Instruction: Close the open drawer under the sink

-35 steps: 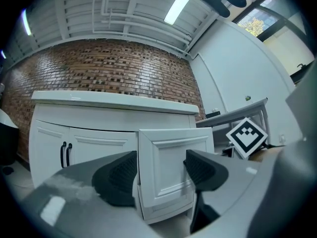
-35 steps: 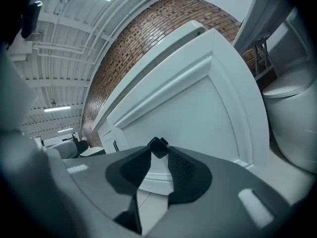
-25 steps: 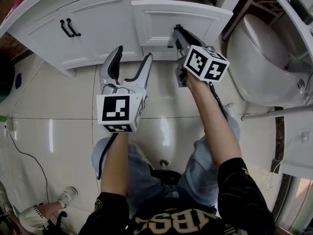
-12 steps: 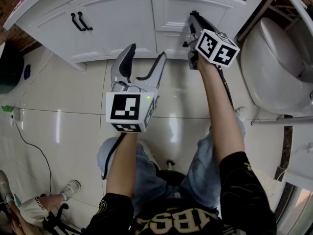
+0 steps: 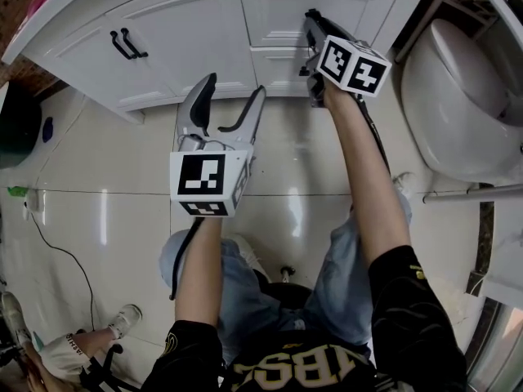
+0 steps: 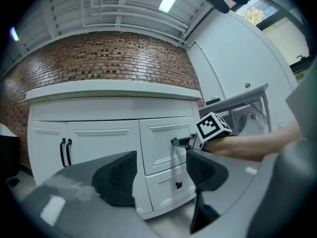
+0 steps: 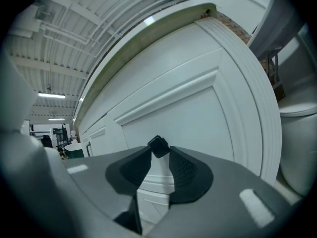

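The white drawer front (image 5: 282,6) under the sink counter sits flush with the cabinet face. My right gripper (image 5: 310,20) points level at it, shut on the drawer's small black knob (image 7: 158,146), which sits between the pad tips of that gripper (image 7: 159,155). The left gripper view shows the same drawer (image 6: 161,143) with the right gripper (image 6: 179,142) at its knob. My left gripper (image 5: 234,86) hangs open over the floor tiles, short of the cabinet, with nothing between its pads (image 6: 119,177).
A lower drawer (image 5: 278,60) with its own black knob lies beneath. Double doors with black handles (image 5: 127,43) stand to the left. A white toilet (image 5: 458,96) crowds the right side, with a metal pipe (image 5: 474,190) below it. A cable (image 5: 49,243) trails on the floor at left.
The drawer stood pulled out a second ago and is now pushed in flush. My right gripper travelled toward the cabinet with the knob in it. The left gripper barely moved.
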The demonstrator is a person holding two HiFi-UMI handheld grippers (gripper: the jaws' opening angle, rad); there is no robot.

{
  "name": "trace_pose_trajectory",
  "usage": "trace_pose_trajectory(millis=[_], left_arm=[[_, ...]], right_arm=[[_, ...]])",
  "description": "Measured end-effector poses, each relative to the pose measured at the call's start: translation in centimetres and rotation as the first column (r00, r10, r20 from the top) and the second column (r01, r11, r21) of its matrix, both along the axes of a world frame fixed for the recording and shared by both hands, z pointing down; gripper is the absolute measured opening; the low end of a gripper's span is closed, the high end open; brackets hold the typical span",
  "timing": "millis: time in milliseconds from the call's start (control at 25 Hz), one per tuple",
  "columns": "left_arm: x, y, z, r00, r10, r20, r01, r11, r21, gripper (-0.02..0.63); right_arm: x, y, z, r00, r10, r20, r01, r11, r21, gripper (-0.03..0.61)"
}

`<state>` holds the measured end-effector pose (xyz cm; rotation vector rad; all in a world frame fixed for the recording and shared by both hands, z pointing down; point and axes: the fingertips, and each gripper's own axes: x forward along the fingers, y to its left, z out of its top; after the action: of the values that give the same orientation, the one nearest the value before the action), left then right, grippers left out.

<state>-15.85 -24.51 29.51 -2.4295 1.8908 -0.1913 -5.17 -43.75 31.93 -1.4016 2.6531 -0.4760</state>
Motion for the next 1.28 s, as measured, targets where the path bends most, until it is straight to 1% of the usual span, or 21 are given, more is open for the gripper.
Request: trace_pose_trajectory(millis=[80, 160, 240, 360, 440, 480, 520, 600, 720, 800, 920, 960, 1000, 1080, 1160, 1240, 1280], left_arm=[[-0.1, 0.2, 0.0, 1.0, 0.006, 0.019, -0.006, 1.0, 0.002, 0.313], [-0.3, 0.4, 0.2, 1.0, 0.015, 0.022, -0.015, 1.0, 0.002, 0.312], [-0.1, 0.5, 0.0, 1.0, 0.023, 0.011, -0.023, 1.0, 0.011, 0.312], [0.5, 0.9, -0.7, 0.999, 0.032, 0.01, -0.032, 0.999, 0.028, 0.313], [1.0, 1.4, -0.9, 0.999, 0.044, 0.016, -0.045, 0.998, 0.037, 0.312], [1.3, 1.6, -1.0, 0.999, 0.049, 0.016, -0.049, 0.998, 0.042, 0.311], [1.5, 1.9, -1.3, 0.999, 0.052, 0.015, -0.052, 0.997, 0.05, 0.312], [2.0, 2.3, -1.9, 0.998, 0.06, 0.007, -0.061, 0.996, 0.07, 0.311], [2.6, 3.0, -2.4, 0.997, 0.081, 0.002, -0.08, 0.992, 0.095, 0.31], [2.7, 3.0, -2.4, 0.997, 0.075, 0.006, -0.076, 0.993, 0.096, 0.301], [3.0, 2.5, -1.9, 0.998, 0.056, 0.0, -0.056, 0.995, 0.079, 0.301], [3.1, 2.4, -1.7, 0.999, 0.05, -0.006, -0.05, 0.996, 0.076, 0.301], [3.3, 2.3, -1.7, 0.999, 0.044, -0.012, -0.043, 0.996, 0.075, 0.301], [3.7, 2.1, -1.8, 0.999, 0.035, -0.016, -0.034, 0.996, 0.077, 0.301], [4.2, 1.9, -1.7, 0.999, 0.031, -0.012, -0.03, 0.997, 0.077, 0.304], [4.6, 1.8, -1.5, 1.0, 0.029, -0.006, -0.029, 0.997, 0.075, 0.316], [4.7, 1.8, -1.5, 1.0, 0.028, -0.003, -0.028, 0.997, 0.077, 0.326]], right_arm=[[0.1, 0.8, 0.4, 0.999, -0.038, -0.027, 0.038, 0.999, -0.027, 0.104], [0.4, 2.2, 0.7, 0.993, -0.062, -0.1, 0.06, 0.998, -0.017, 0.101], [0.5, 4.0, 0.1, 0.98, -0.086, -0.178, 0.092, 0.996, 0.023, 0.103], [0.4, 7.5, -1.0, 0.952, -0.129, -0.276, 0.159, 0.984, 0.086, 0.103], [0.7, 10.0, -1.7, 0.937, -0.136, -0.322, 0.185, 0.974, 0.13, 0.103], [1.2, 11.1, -2.1, 0.935, -0.131, -0.329, 0.189, 0.97, 0.151, 0.103], [1.8, 12.1, -2.5, 0.94, -0.124, -0.318, 0.185, 0.968, 0.169, 0.106], [3.5, 13.6, -3.5, 0.963, -0.109, -0.245, 0.157, 0.97, 0.186, 0.114], [6.7, 14.9, -4.4, 0.993, -0.057, -0.1, 0.074, 0.983, 0.171, 0.164], [8.7, 15.3, -4.8, 0.999, -0.005, -0.053, 0.014, 0.986, 0.167, 0.191], [10.9, 15.8, -5.0, 0.996, 0.082, -0.045, -0.073, 0.981, 0.182, 0.269], [11.6, 16.0, -5.0, 0.992, 0.115, -0.041, -0.106, 0.976, 0.19, 0.304], [12.2, 16.2, -5.0, 0.989, 0.143, -0.036, -0.134, 0.972, 0.195, 0.319], [12.8, 16.6, -4.9, 0.985, 0.168, -0.026, -0.16, 0.968, 0.195, 0.339], [12.8, 17.2, -4.9, 0.985, 0.169, -0.031, -0.16, 0.967, 0.196, 0.339], [12.7, 17.7, -5.0, 0.982, 0.176, -0.067, -0.158, 0.963, 0.216, 0.34], [12.5, 18.0, -5.2, 0.978, 0.182, -0.1, -0.154, 0.959, 0.237, 0.339]])
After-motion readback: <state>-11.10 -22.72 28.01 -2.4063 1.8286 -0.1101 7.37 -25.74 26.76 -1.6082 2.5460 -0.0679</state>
